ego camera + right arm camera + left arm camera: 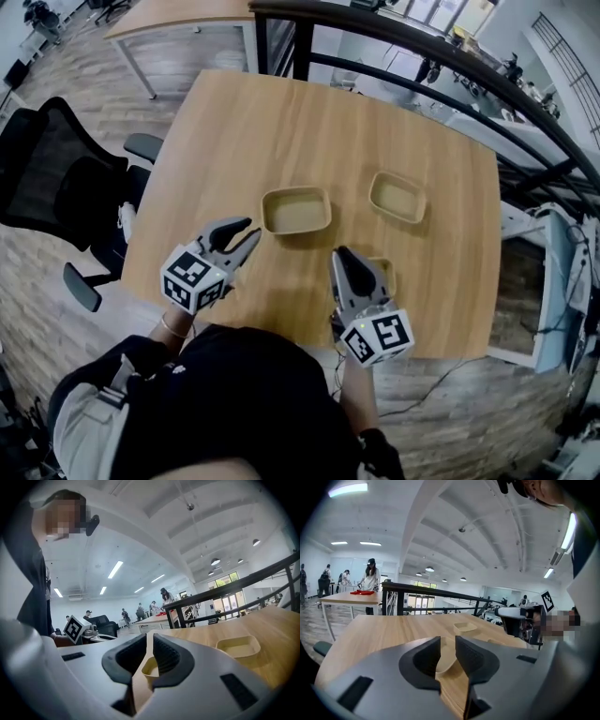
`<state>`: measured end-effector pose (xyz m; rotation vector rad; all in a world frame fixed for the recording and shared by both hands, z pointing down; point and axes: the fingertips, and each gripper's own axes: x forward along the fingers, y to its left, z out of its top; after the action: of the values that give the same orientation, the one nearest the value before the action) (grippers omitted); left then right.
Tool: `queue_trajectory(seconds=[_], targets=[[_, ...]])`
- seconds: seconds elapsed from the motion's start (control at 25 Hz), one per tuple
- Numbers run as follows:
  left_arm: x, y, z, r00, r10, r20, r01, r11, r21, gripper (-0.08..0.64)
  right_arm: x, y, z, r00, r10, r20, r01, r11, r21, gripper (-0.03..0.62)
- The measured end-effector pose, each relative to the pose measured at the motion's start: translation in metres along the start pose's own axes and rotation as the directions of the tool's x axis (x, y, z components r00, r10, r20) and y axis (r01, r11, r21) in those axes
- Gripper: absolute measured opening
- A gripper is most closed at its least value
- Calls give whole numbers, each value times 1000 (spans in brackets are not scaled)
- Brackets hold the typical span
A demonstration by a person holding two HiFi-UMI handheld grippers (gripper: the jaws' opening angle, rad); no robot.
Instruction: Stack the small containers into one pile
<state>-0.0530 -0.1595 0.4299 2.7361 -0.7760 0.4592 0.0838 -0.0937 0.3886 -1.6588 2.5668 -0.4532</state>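
Observation:
Three small beige containers lie on the wooden table [234, 122]. One container [295, 210] sits near the middle, and a second container [397, 197] lies to its right. The third container [386, 273] is half hidden beside my right gripper [340, 254], which is shut and empty. My left gripper [251, 232] hovers just left of the middle container, its jaws parted with nothing pressed between them. In the left gripper view the middle container [446, 658] shows through the gap of the left gripper [447, 641]. In the right gripper view the right gripper [150, 637] points at a container [151, 667].
A black office chair [56, 187] stands left of the table. A dark metal railing [441, 66] runs behind the table's far right side. Cables lie on the floor at the right. Several people work at a far table [349, 597].

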Motion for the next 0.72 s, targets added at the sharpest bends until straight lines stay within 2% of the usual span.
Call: queue_trajectory(seconds=[0.24, 0.72], targets=[[11, 31, -10, 999, 35, -24, -36, 999, -32, 100, 29, -17, -9, 995, -2, -103, -3, 999, -48, 31], [48, 73, -32, 995, 16, -97, -22, 997, -67, 124, 78, -54, -36, 964, -41, -262, 17, 995, -95, 32]])
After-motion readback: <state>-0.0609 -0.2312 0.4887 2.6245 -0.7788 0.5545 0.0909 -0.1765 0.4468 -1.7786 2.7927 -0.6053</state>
